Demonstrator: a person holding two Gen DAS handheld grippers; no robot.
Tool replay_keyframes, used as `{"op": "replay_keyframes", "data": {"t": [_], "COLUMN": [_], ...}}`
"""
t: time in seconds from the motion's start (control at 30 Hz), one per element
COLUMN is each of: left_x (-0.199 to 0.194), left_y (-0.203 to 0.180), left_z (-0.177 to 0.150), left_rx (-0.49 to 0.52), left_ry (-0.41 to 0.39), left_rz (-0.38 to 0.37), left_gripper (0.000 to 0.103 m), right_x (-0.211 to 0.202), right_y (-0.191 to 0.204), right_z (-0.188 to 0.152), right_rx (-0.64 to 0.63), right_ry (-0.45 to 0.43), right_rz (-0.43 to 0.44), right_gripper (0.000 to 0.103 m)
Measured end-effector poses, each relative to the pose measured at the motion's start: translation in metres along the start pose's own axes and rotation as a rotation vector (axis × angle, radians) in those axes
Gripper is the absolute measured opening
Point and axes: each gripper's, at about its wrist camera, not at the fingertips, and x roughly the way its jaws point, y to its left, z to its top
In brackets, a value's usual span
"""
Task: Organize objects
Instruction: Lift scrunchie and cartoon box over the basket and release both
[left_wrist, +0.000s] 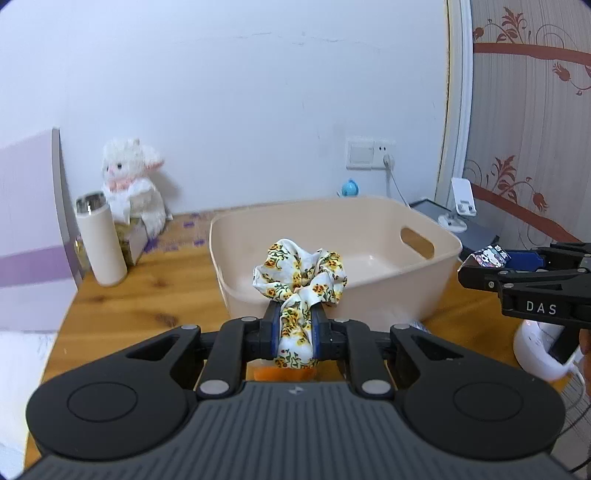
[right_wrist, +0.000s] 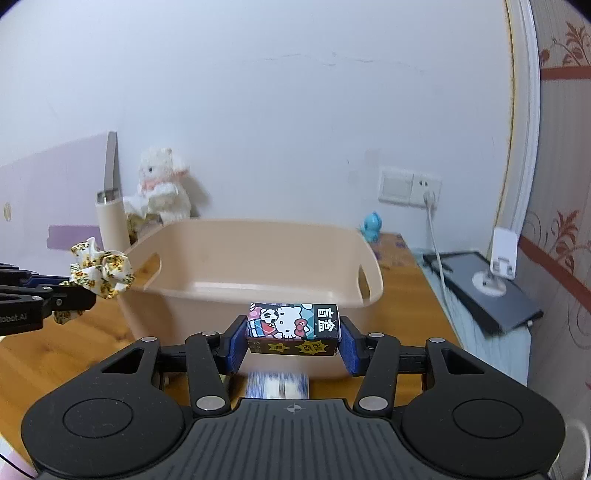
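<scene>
My left gripper (left_wrist: 294, 317) is shut on a white scrunchie with yellow flowers (left_wrist: 301, 280), held above the near wall of a beige plastic bin (left_wrist: 373, 210). My right gripper (right_wrist: 293, 332) is shut on a small Hello Kitty box (right_wrist: 293, 325), held just before the near wall of the same bin (right_wrist: 258, 232). The bin's floor shows bare. The scrunchie (right_wrist: 101, 273) and left gripper show at the left of the right wrist view. The box (left_wrist: 487, 254) and right gripper (left_wrist: 476, 269) show at the right of the left wrist view.
A white tumbler (left_wrist: 101, 240), a plush rabbit (left_wrist: 135, 184) and a small box stand at the table's back left. A blue figurine (right_wrist: 371, 225) sits behind the bin. A dark tablet (right_wrist: 484, 288) lies right of the table. A blurred blue-white object (right_wrist: 277, 384) lies under my right gripper.
</scene>
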Motion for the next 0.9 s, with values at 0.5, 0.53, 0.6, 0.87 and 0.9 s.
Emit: {"op": "replay_keyframes", "data": {"t": [0.5,0.53,0.6,0.87,0.9], "left_x": [0.091,0.099,0.113,0.151,0.153], "left_y": [0.008,0.008,0.008,0.003,0.003], "left_z": [0.045,0.046,0.046,0.035,0.033], "left_rx": [-0.017,-0.016,-0.009,0.022,0.021], "left_ry": [0.039,0.050,0.069,0.160,0.169], "left_rz": [0.042,0.046,0.049,0.067,0.068], "left_gripper": [0.018,0.018,0.018,0.019,0.019], "right_x": [0.070,0.076,0.091,0.132,0.135], "right_y": [0.010,0.010,0.011,0.020,0.020], "right_z": [0.045,0.045,0.045,0.031,0.030], "right_rx": [-0.011,-0.012,-0.017,-0.065,-0.065], "right_ry": [-0.004,0.004,0.029,0.142,0.152], "right_rz": [0.005,0.002,-0.004,-0.031,-0.033], "right_gripper": [0.047,0.047,0.047,0.047,0.047]}}
